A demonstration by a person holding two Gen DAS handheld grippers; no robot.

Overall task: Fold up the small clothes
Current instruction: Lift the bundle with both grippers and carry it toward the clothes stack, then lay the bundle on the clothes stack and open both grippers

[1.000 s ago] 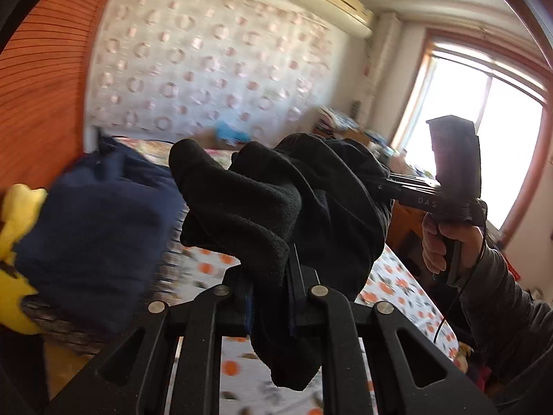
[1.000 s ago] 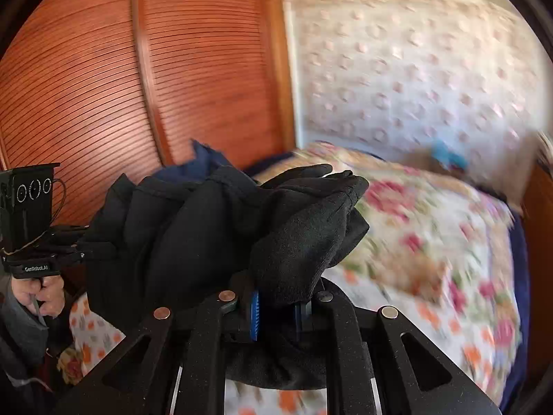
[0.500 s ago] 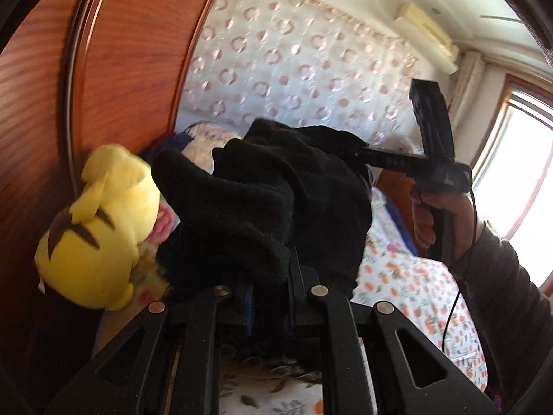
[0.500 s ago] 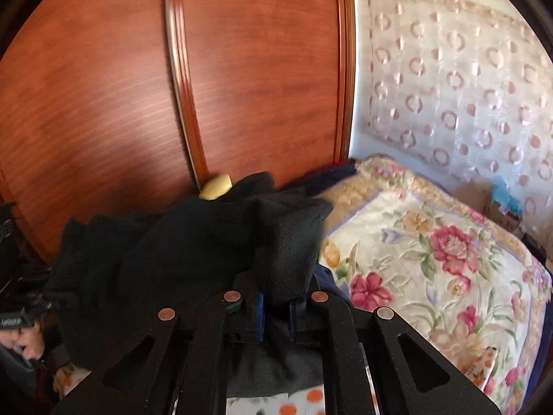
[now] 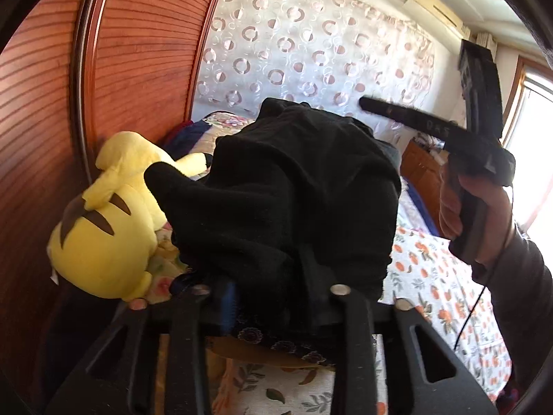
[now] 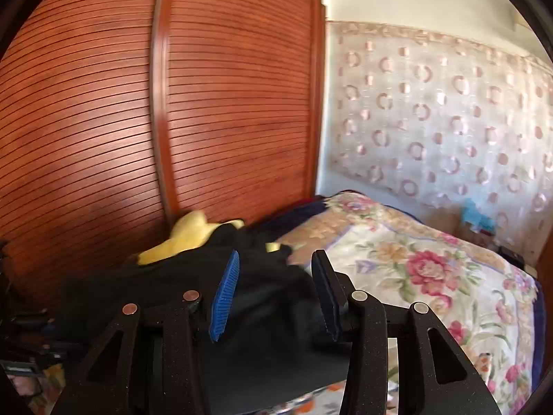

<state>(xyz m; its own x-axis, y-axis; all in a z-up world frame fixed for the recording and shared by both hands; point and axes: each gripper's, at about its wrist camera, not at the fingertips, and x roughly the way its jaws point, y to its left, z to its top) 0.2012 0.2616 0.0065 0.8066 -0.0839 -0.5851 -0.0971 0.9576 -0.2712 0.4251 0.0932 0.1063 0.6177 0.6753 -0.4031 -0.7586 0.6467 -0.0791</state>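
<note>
Daylight enters from the window [image 5: 534, 110] at 3 o'clock, overexposed there; fisheye curvature bends the wardrobe door [image 6: 103, 121] slats, dark vignette rings each frame, right-wrist view slightly motion-blurred.

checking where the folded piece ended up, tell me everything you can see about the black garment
The black garment is a soft, fleece-like cloth, bunched into a thick, rounded bundle with a loose flap jutting to the left. It lies on the bed by the wooden wardrobe, against the yellow plush toy. In the left wrist view it drapes over the left gripper, whose jaws are opening with cloth between them. In the right wrist view the right gripper has its jaws opening too, pads off the cloth, which lies between and beyond them.
</note>
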